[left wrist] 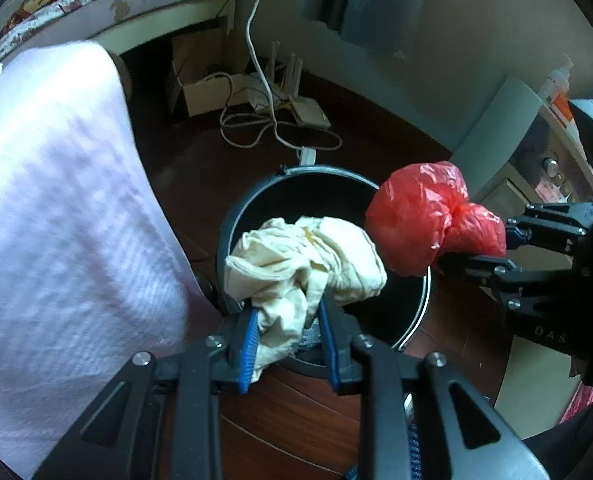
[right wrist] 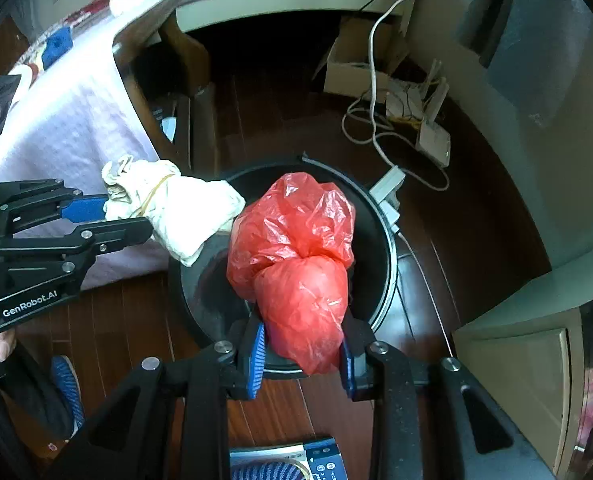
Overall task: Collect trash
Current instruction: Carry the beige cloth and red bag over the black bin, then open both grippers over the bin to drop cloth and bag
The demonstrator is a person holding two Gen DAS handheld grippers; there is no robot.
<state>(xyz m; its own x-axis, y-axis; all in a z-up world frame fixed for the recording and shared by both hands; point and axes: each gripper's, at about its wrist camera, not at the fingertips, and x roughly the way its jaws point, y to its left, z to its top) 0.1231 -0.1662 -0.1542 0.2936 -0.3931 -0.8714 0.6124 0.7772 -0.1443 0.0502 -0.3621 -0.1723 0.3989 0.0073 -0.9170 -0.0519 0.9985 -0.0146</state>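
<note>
- The left claw [left wrist: 286,326] is clamped narrowly on a crumpled cream-white bag [left wrist: 304,258] bound with a rubber band, its blue pads [left wrist: 249,350] pressing the near end of the bundle.
- The right claw [right wrist: 302,354] is closed on a knotted red plastic bag [right wrist: 296,264], gripping its near, lower lobe.
- Both bundles hang over the round black trash bin [left wrist: 252,204] on the dark wooden floor [left wrist: 296,412]; in the right wrist view the red bag sits over the middle of the bin's mouth, the cream-white one over its left rim.
- The inside of the bin looks dark and mostly bare, though part of it is hidden by the bags.
- The step in hand appears to be the drop: both pieces of trash are carried to the bin and not yet let go.
- The next move calls for each claw to widen while its bundle is fully inside the rim; the cream-white bag likely needs a shift toward the centre first, or it may catch on the edge and fall to the floor.
- Readable writing: "GenRobot.AI" on the side of the left tool in the right wrist view; faint letters on the right tool in the left wrist view are too small to read.
- A pale lilac cloth [left wrist: 56,220] hangs to the left; white cables [left wrist: 264,120] and a router [right wrist: 432,140] lie on the floor beyond the bin.
</note>
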